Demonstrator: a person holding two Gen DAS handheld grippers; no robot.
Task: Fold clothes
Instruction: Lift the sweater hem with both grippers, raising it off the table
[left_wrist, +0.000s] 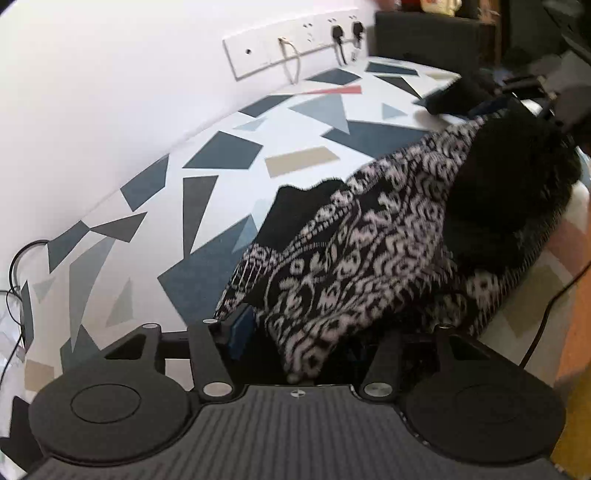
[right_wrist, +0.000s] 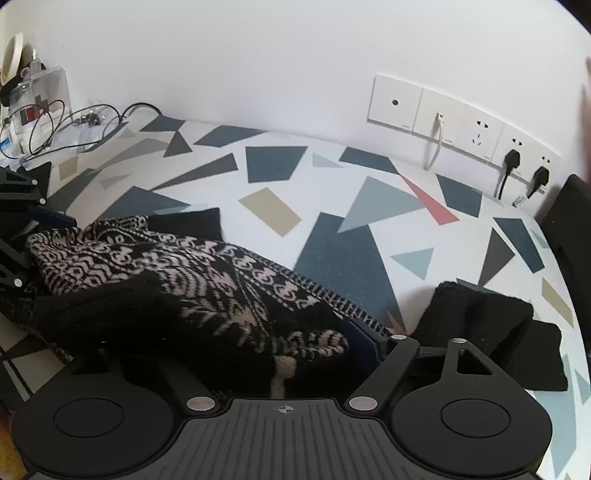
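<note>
Black-and-white patterned knit garment (right_wrist: 177, 280) is lying bunched on the geometric-print table cover (right_wrist: 273, 166), filling lower centre. Left gripper (left_wrist: 317, 332) and right gripper (right_wrist: 258, 354) are standing open, cloth draping between loosely, nothing pinched.

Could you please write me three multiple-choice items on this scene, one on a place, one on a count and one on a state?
1. In the right wrist view, where is the folded black garment relative to the patterned sweater?
A. On top of it
B. To its right, on the tablecloth
C. Under it

2. How many black plugs sit in the wall sockets?
A. None
B. Four
C. Two

3. How does the patterned sweater lie?
A. Bunched in a heap
B. Folded into a flat square
C. Spread out flat

Answers: 1 B, it rests on the cloth to the right of the sweater; 2 C, two plugs sit side by side; 3 A, its folds pile up unevenly.
</note>
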